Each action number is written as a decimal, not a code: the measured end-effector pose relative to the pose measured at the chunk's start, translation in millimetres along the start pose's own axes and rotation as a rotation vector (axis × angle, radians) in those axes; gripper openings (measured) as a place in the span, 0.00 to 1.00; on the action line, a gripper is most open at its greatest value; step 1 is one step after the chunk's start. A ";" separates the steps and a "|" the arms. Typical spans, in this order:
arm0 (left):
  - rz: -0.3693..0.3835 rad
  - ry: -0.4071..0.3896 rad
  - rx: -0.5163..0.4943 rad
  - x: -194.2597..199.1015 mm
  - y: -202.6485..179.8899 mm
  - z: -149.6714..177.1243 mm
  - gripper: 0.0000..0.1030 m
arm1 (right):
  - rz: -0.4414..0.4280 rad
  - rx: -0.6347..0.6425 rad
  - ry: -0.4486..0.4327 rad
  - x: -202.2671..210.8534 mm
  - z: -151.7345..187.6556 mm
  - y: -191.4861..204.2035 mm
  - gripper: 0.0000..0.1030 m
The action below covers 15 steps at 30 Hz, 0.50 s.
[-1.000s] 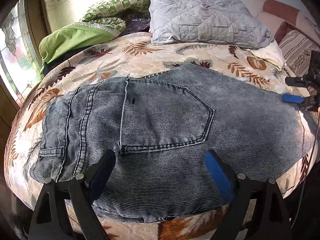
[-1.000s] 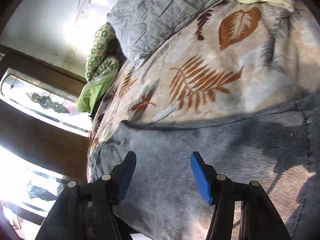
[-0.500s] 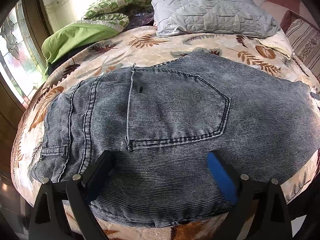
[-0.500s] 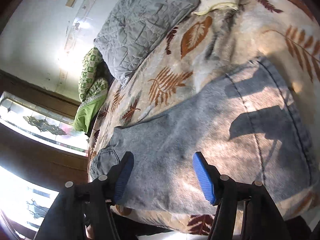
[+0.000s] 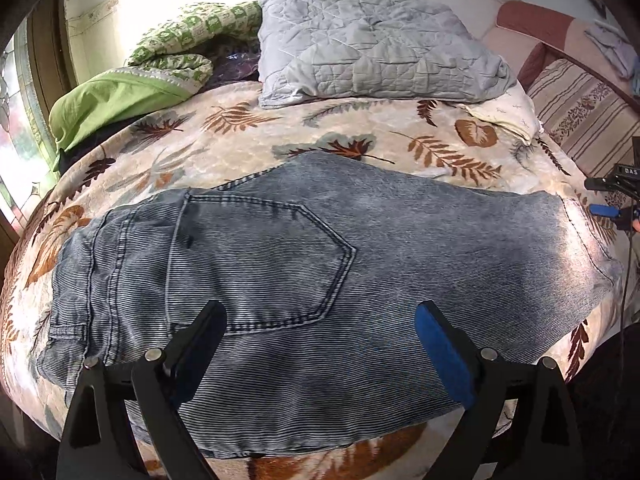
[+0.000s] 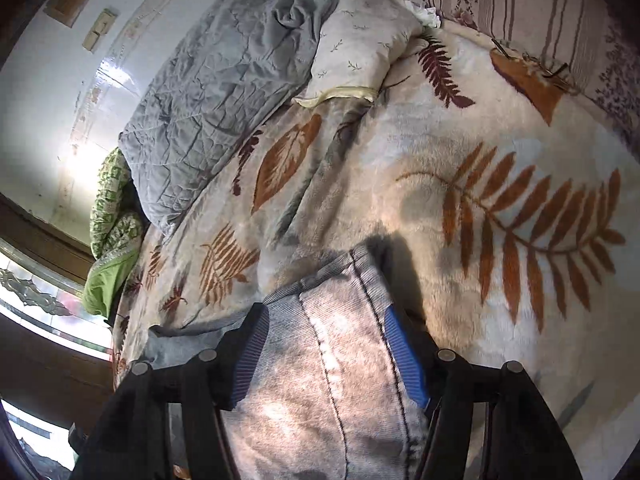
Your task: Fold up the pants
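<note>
- The left gripper (image 5: 320, 356), black-framed with blue pads, is seen released: its jaws stand wide apart above the near edge of the pants, with nothing between the pads.
- The right gripper (image 6: 328, 356) is seen with jaws partly parted, straddling the hem end of the pants; the cloth lies between the pads, but whether the pads press on it cannot be told. In the left wrist view this gripper (image 5: 612, 213) shows at 3 o'clock, just beside the hem.
- The grey-blue, stone-washed denim pants (image 5: 320, 256) lie flat across the bed, already doubled leg on leg, with the waistband at 9 o'clock, the back pocket (image 5: 256, 260) uppermost at centre, and the stitched hem (image 6: 340, 320) at 3 o'clock.
- The step in hand is judged to be the seizing of the hem end, so that it can be carried over toward the waistband.
- For a clean fold, both layers of the hem should be taken together close to the edge, and the lift kept low so the layers are not dragged apart.
- The waist end is best pinned or held by the left gripper while the hem is brought across.
- Beyond the pants, the cream plush blanket with brown leaf print (image 5: 360, 136) covers the bed; a grey quilted pillow (image 5: 372, 48) lies at 12 o'clock and a green cloth (image 5: 108, 100) at 10 o'clock.
</note>
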State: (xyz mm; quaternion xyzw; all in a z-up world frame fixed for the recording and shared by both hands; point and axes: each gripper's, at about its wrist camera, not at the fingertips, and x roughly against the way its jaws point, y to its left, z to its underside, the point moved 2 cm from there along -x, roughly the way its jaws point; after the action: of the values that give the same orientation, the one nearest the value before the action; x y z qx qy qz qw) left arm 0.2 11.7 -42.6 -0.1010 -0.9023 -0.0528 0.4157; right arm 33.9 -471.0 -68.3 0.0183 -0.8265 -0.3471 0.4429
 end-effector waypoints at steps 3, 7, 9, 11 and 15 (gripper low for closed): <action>0.015 0.021 -0.031 -8.5 -15.6 1.4 0.92 | 0.084 0.071 0.087 -31.9 -13.8 -4.4 0.56; 0.007 0.038 -0.065 -13.0 -26.1 6.4 0.92 | 0.184 0.209 0.119 -46.6 -7.2 5.3 0.20; 0.005 0.037 -0.061 -13.3 -27.0 6.6 0.92 | 0.221 0.260 0.057 -35.2 -8.7 13.6 0.13; 0.023 0.025 -0.047 -12.2 -27.9 4.8 0.92 | 0.217 0.275 -0.019 -20.5 -13.4 19.8 0.13; 0.049 0.049 -0.060 -21.7 -42.3 3.5 0.92 | 0.292 0.307 0.025 -45.8 -11.9 15.8 0.14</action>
State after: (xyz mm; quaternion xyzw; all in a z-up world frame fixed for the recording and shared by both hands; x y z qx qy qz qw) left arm 1.8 -31.9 -61.9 -0.1340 -0.8872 -0.0721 0.4355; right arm 75.0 -450.2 -87.6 -0.0303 -0.8580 -0.1490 0.4906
